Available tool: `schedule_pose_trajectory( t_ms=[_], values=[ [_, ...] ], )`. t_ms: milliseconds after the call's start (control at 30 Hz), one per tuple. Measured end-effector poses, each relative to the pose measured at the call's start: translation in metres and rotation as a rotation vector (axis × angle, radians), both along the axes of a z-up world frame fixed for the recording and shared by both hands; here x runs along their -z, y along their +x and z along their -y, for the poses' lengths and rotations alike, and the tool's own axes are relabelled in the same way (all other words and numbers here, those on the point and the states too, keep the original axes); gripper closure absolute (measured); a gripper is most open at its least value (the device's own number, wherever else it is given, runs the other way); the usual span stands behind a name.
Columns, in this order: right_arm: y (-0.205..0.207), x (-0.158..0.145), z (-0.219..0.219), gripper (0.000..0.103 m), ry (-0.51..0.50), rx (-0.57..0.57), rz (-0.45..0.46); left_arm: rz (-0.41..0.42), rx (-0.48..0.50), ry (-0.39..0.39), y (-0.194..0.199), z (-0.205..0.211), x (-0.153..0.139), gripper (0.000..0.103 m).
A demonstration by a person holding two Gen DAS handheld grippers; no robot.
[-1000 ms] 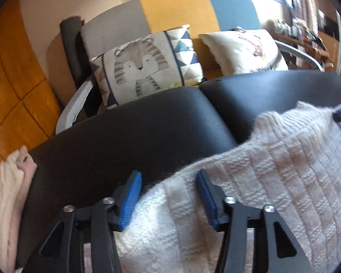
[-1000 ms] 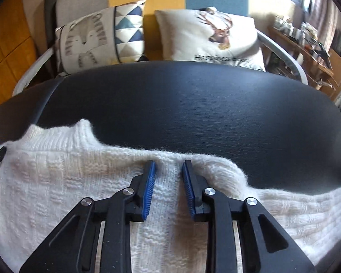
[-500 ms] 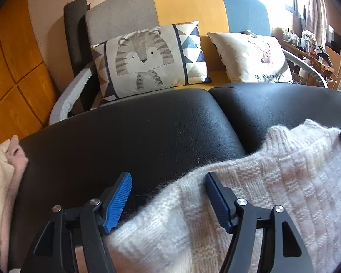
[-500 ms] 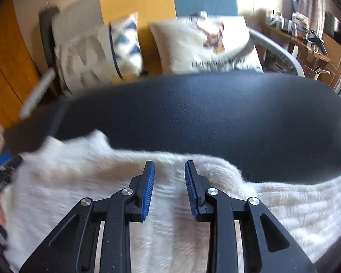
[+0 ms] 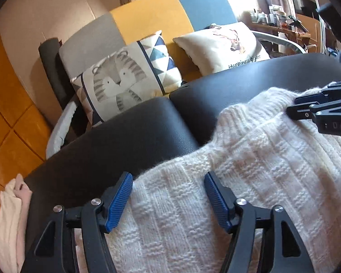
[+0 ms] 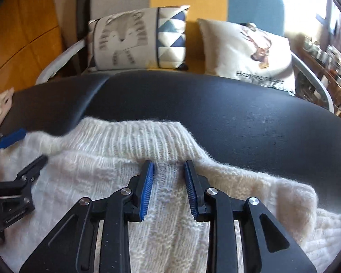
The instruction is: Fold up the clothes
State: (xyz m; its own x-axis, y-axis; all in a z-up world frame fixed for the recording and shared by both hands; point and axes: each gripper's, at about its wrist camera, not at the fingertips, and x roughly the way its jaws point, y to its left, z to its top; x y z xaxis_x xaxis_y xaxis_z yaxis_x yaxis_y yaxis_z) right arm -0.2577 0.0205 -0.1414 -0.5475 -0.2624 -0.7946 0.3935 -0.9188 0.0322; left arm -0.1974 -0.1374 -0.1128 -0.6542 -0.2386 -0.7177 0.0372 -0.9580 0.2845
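Observation:
A white knitted sweater lies flat on a black padded surface, its ribbed collar pointing away from me. My left gripper is open over the sweater's left shoulder edge, with one finger over the black surface and the other over the knit. The right gripper is open just behind the collar, with flat knit showing between its blue pads. Each gripper appears in the other's view: the right gripper at the right edge, the left gripper at the left edge.
A pink and white garment lies bunched at the left end of the black surface. Behind stands a grey, yellow and blue sofa with a tiger cushion and a deer cushion. A cluttered wooden shelf is at far right.
The right gripper has moved left along the sweater's top edge to the collar. The left gripper has shifted further onto the shoulder. Both stayed open.

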Motion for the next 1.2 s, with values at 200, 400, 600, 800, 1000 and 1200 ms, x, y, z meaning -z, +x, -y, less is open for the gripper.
schedule_pose_trajectory(
  t_ms=[200, 400, 600, 800, 1000, 1200],
  values=[
    [-0.005, 0.005, -0.001, 0.074, 0.003, 0.035, -0.021, 0.027, 0.009, 0.071, -0.020, 0.011, 0.002, 0.018],
    [-0.022, 0.006, -0.001, 0.074, -0.021, 0.057, -0.021, 0.049, 0.016, 0.102, -0.035, 0.016, 0.004, 0.017],
    [-0.023, -0.009, -0.017, 0.069, -0.107, 0.032, 0.016, 0.051, 0.008, 0.149, -0.040, 0.026, -0.005, 0.023],
    [0.031, -0.045, -0.059, 0.069, -0.186, 0.077, 0.024, -0.048, -0.049, 0.311, 0.019, 0.053, -0.042, 0.028],
    [0.104, -0.048, -0.090, 0.069, -0.195, 0.084, 0.116, -0.041, -0.080, 0.455, 0.085, 0.067, -0.049, 0.028],
    [0.165, -0.039, -0.082, 0.069, -0.130, 0.052, 0.115, -0.031, -0.082, 0.479, 0.143, 0.062, -0.046, 0.028]
  ],
)
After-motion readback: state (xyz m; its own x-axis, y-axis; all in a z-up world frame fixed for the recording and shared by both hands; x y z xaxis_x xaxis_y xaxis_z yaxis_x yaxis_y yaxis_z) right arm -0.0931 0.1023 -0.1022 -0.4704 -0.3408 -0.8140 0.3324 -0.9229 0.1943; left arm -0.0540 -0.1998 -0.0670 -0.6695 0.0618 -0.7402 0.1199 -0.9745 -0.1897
